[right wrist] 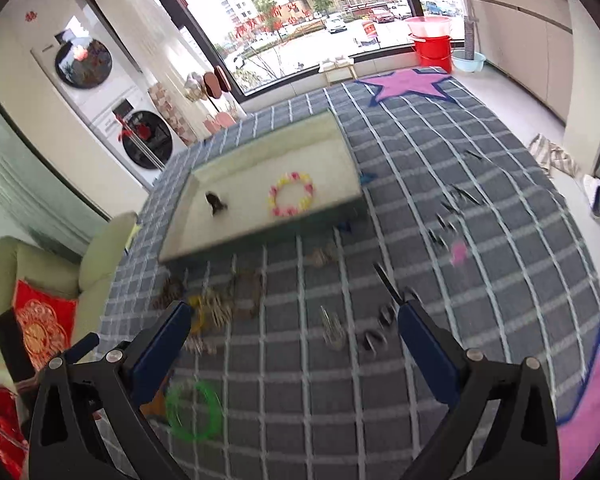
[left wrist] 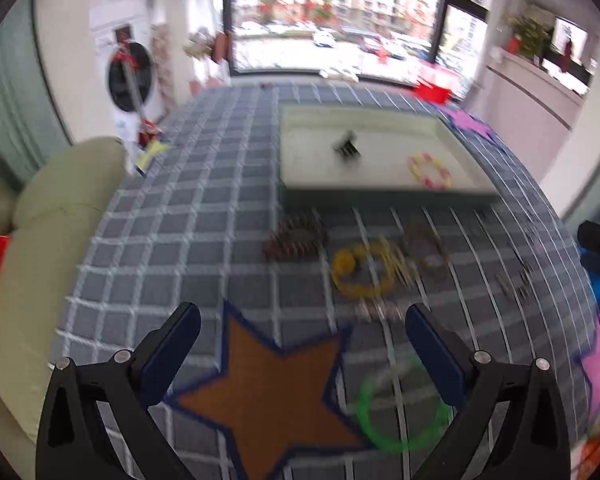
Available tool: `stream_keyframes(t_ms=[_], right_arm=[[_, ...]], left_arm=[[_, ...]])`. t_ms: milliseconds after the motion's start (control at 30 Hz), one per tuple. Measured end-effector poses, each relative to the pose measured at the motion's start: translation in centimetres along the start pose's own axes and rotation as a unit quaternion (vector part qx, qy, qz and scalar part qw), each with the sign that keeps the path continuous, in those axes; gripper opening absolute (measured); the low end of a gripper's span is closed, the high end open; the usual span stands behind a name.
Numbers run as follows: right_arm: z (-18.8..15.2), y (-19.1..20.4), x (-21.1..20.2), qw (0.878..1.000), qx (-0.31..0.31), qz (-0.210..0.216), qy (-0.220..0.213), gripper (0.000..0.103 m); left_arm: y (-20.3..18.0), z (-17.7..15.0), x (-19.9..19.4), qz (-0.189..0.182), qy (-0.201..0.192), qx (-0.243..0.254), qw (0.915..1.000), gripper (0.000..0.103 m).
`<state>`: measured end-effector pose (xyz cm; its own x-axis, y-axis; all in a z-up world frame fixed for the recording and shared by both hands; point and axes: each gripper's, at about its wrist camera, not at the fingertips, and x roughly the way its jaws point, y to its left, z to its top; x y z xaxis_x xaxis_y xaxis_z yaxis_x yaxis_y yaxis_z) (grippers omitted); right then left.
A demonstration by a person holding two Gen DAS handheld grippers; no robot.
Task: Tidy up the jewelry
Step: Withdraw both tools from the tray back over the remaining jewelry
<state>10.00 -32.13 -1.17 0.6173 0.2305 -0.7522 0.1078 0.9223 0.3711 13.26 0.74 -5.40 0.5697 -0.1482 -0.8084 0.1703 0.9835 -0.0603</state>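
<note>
From the left wrist view: left gripper [left wrist: 302,330] with fingers spread wide and nothing between them, poised above a grey checked cloth [left wrist: 172,216] and its orange star patch [left wrist: 268,392]. Pale shallow tray [left wrist: 380,192] further back on the cloth, already holding a pink-and-yellow beaded bracelet [left wrist: 429,171] and a small dark clip-like piece [left wrist: 346,146]. Loose on the cloth, in front of the tray: a brown coiled piece [left wrist: 296,236], a yellow ring [left wrist: 360,270] tangled with some blurred brownish pieces, and a green bangle [left wrist: 400,408] close under the right-hand finger. Much motion blur, so finer details not readable. From the right wrist view: right gripper [right wrist: 294,330] likewise wide apart and empty, hanging over the same cloth. Tray [right wrist: 260,236] ahead and to the left, with the beaded bracelet [right wrist: 292,199] and the dark piece [right wrist: 216,202] inside it. Green bangle [right wrist: 194,410] low on the left beside the left-hand finger; a silvery hairpin-like item [right wrist: 332,330] and a few small dark clips [right wrist: 374,340] between the fingers' lines; more dark clips [right wrist: 444,224] and a small pink piece [right wrist: 458,252] scattered off to the right. Judging by this spread: early in the job, two pieces put away, most of the jewelry yet to be gathered into the tray.
</note>
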Motion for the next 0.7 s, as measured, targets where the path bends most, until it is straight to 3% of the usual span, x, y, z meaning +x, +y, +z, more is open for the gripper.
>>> stream_keyframes(t_ms=[200,367,700], right_arm=[[-4.0,-0.5,-0.2,0.999,-0.022,-0.024,0.044,0.103],[-6.5,-1.3,0.8,0.995,-0.034,-0.058,0.079,0.103],[-7.0,-2.9,2.0,0.991,-0.040,-0.091,0.091,0.103]], left_arm=[[-1.7,-3.6,-0.5,0.002,0.009,0.025,0.9996,0.103],[-2.3,-4.6,-0.1,0.005,0.022,0.025,0.9994,0.103],[-3.3,-4.8,1.5,0.014,0.039,0.035,0.9985,0.103]])
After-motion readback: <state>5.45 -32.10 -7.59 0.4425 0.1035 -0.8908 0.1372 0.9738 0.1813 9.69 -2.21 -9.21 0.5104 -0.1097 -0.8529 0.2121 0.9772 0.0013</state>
